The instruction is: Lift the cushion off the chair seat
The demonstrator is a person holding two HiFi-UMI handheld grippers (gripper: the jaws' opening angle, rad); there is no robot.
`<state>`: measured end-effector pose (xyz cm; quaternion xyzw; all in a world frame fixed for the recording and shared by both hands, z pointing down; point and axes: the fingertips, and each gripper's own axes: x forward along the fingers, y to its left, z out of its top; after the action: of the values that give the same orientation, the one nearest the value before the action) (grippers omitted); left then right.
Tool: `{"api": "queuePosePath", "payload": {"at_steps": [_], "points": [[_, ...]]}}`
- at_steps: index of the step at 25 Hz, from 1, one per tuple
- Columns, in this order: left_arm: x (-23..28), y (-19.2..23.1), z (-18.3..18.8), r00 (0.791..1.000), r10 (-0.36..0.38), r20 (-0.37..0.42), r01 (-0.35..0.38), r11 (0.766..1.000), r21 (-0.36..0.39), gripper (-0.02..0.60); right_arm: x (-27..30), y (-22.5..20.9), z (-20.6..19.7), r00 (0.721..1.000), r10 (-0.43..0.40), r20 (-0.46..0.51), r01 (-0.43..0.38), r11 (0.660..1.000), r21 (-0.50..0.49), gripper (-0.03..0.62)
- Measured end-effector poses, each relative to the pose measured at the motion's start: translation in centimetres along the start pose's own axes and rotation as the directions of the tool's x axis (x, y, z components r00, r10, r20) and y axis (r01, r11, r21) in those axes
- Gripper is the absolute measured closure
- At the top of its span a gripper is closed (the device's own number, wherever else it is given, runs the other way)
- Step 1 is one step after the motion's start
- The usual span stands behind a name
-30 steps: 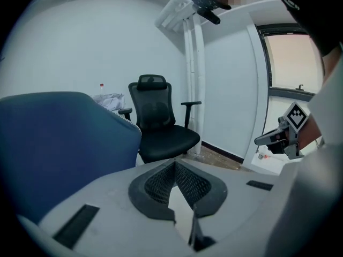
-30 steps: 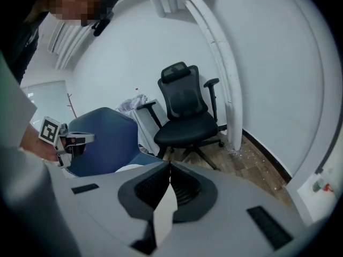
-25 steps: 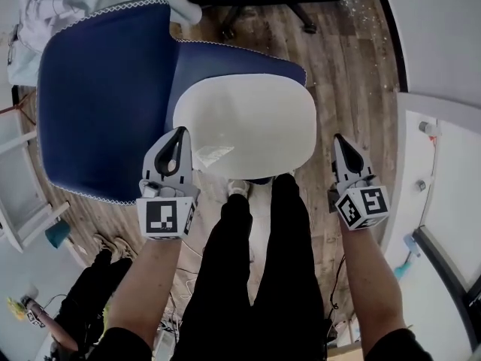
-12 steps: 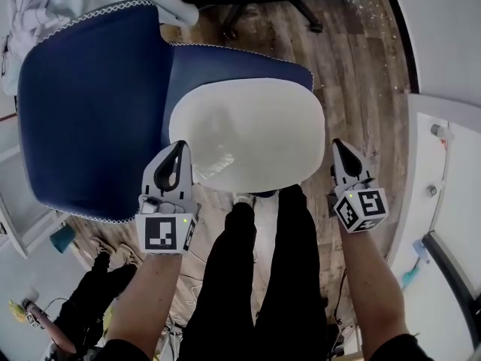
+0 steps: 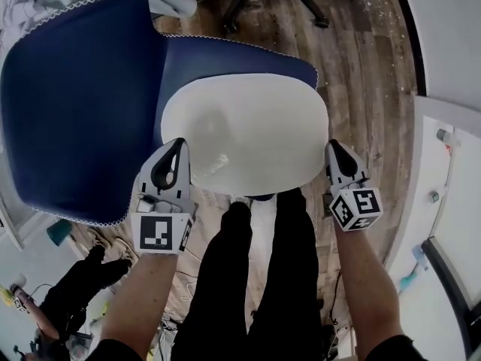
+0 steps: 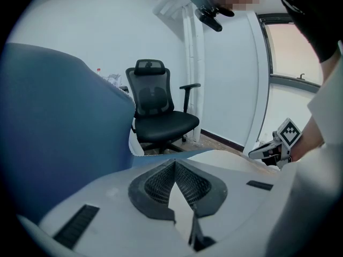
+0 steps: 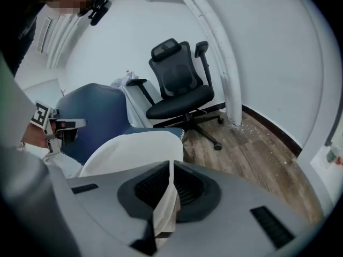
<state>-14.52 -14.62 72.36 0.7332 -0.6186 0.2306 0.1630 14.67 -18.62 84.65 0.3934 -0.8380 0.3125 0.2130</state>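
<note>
The cream cushion point(image 5: 244, 130) is lying over the seat of the blue chair point(image 5: 75, 104). It is covering most of the seat, leaving a band of blue showing past its far edge, while the broad backrest is spreading out to the left in the head view. The person is standing at the front of the seat, with legs point(image 5: 255, 277) in black trousers showing between the two forearms. They are reaching one gripper to each front corner of the cushion. The left gripper point(image 5: 176, 144) is meeting the cushion's near left edge. In its own view its jaws are closing together on a wedge of the cream cover, with the ribbed pads touching at the tip. The right gripper point(image 5: 331, 147) is sitting at the near right edge, and its jaws are pinching a narrow strip of the same cream fabric, which is running down between the pads. From that view the cushion is stretching away from the jaws toward the backrest, above the blue seat. No view is showing whether its underside is touching the seat or hanging clear of it. Both grippers are pointing forward and downward. A black office chair point(image 7: 179, 84) is standing on the wooden floor point(image 5: 361, 59) beyond the blue chair, apart from it.
</note>
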Motion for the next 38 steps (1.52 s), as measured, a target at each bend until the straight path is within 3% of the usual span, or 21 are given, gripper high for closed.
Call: {"api": "queuePosePath", "payload": {"at_steps": [4,5,7,18,23,27,38], "points": [[0.2,-0.2,0.0,1.000,0.000,-0.002,0.000,1.000,-0.006,0.577,0.3,-0.4,-0.9,0.999,-0.017,-0.035,0.016,1.000,-0.009,0.576],[0.2,-0.2,0.0,1.000,0.001,-0.001,-0.001,1.000,-0.007,0.577,0.3,-0.5,-1.2,0.999,-0.018,-0.047,0.018,1.000,-0.001,0.544],[0.3,-0.3,0.2,1.000,0.002,0.001,-0.002,1.000,-0.006,0.577,0.5,-0.9,-2.0,0.997,-0.001,-0.071,0.003,0.999,0.033,0.376],[0.7,-0.3,0.5,1.000,-0.003,-0.001,0.003,1.000,-0.007,0.577,2.4,1.2,-3.8,0.975,0.189,-0.119,-0.163,0.967,0.194,0.296],[0.8,-0.2,0.6,1.000,-0.004,-0.001,0.004,1.000,-0.018,0.577,2.6,2.1,-4.0,0.960,0.226,-0.164,-0.189,0.958,0.216,0.304],[0.7,-0.1,0.3,1.000,-0.002,0.004,0.002,1.000,-0.027,0.577,2.2,2.2,-3.3,0.965,0.213,-0.154,-0.188,0.968,0.165,0.426],[-0.2,1.2,1.2,1.000,0.007,0.023,-0.006,0.999,-0.035,0.577,1.4,4.1,-0.2,0.972,0.217,-0.092,-0.200,0.966,0.166,0.529]]}}
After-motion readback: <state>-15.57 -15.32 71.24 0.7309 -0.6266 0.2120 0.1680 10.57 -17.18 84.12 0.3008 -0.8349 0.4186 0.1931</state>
